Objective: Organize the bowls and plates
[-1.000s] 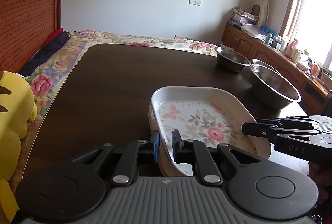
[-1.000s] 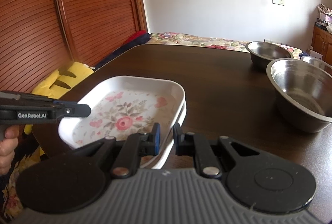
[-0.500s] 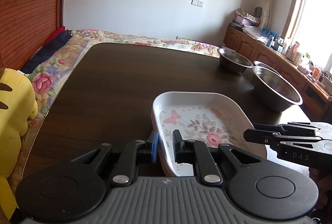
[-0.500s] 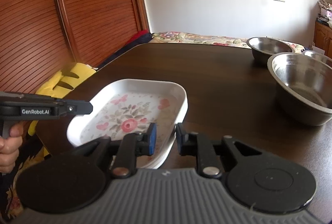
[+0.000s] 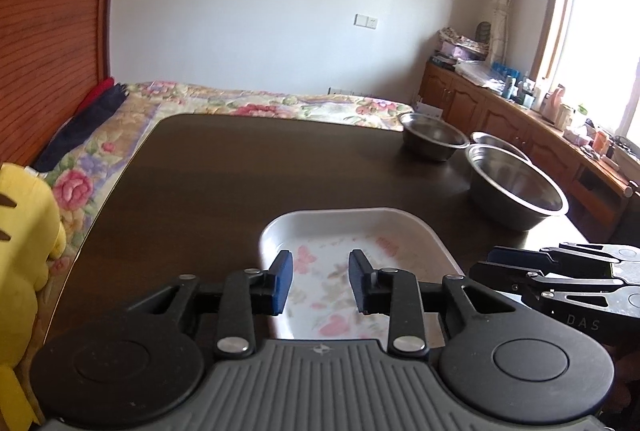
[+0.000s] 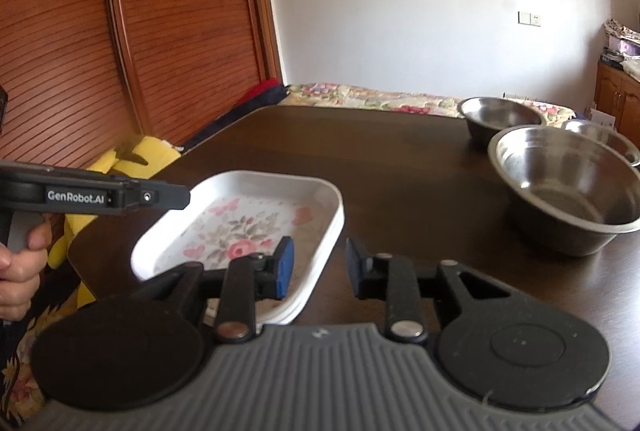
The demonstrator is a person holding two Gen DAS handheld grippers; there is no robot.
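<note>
A white rectangular plate with a flower pattern lies on the dark table near its front edge, on top of another like it. My left gripper hovers open over the plate's near left part, holding nothing. My right gripper is open too, astride the plate's right rim without touching it. Each gripper shows in the other's view: the right gripper and the left gripper. A large steel bowl and two smaller steel bowls stand at the far right.
A yellow plush toy sits beside the table's left edge. A bed with a flowered cover lies beyond the far edge. A hand holds the left gripper. Wooden cabinets run along the right wall.
Both grippers were shut on the plate's rims and have opened, letting it go. They have drawn back and up a little. The plate now rests lower, on the stack.
</note>
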